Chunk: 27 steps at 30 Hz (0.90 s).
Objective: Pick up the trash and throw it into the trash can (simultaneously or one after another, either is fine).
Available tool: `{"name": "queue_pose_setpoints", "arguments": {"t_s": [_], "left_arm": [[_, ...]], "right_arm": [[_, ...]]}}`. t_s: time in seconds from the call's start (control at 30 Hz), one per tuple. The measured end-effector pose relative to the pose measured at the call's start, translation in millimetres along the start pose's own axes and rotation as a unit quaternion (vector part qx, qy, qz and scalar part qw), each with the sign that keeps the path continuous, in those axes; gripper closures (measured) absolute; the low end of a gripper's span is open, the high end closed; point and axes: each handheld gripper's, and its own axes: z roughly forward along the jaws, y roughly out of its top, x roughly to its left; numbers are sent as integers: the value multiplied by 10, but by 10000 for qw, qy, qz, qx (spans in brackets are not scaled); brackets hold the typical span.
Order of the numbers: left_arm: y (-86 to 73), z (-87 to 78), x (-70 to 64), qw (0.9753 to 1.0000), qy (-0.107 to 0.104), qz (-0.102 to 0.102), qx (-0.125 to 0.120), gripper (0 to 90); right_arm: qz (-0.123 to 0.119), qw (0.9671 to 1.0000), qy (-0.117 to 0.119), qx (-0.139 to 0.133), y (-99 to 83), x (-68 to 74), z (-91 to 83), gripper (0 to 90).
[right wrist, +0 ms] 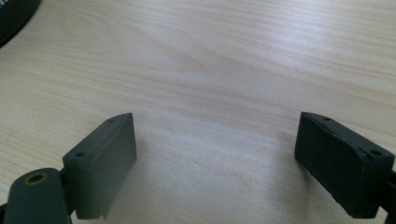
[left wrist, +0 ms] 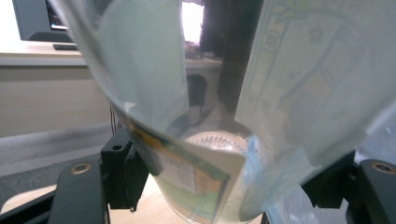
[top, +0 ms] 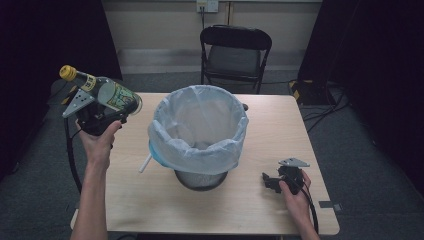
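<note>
We note the left gripper (top: 107, 112) clamping 1 bottle (top: 102, 92), tilted, cap away from the bin (top: 197, 150); right gripper (top: 272, 181) rests open.

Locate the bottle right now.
In the high view, the bottle is at the left, clamped in the left gripper above the table's left edge, tilted, its base toward the lined bin.

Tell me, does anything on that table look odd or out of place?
One small thing: a white stick lies on the table, poking out from under the bin's plastic bag. The bottle is tilted, but the left hand-held gripper holds it. Nothing looks spilled.
</note>
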Motion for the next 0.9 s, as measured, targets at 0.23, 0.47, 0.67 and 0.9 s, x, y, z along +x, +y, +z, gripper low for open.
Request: {"name": "queue_pose_setpoints", "arguments": {"t_s": [0.23,0.47,0.67,0.9], "left_arm": [[190,23,-64,9998,-40,173,-110,284],[343,54,-135,9993,-138,304,-184,284],[472,100,-197,9989,-266,182,-331,284],[648,144,-294,9976,-519,232,-407,284]], "right_arm": [[5,10000,0,1,0,1,0,118],[-1,10000,1,-1,0,0,0,118],[0,10000,0,0,0,0,0,118],[4,10000,0,1,0,0,0,118]]}}
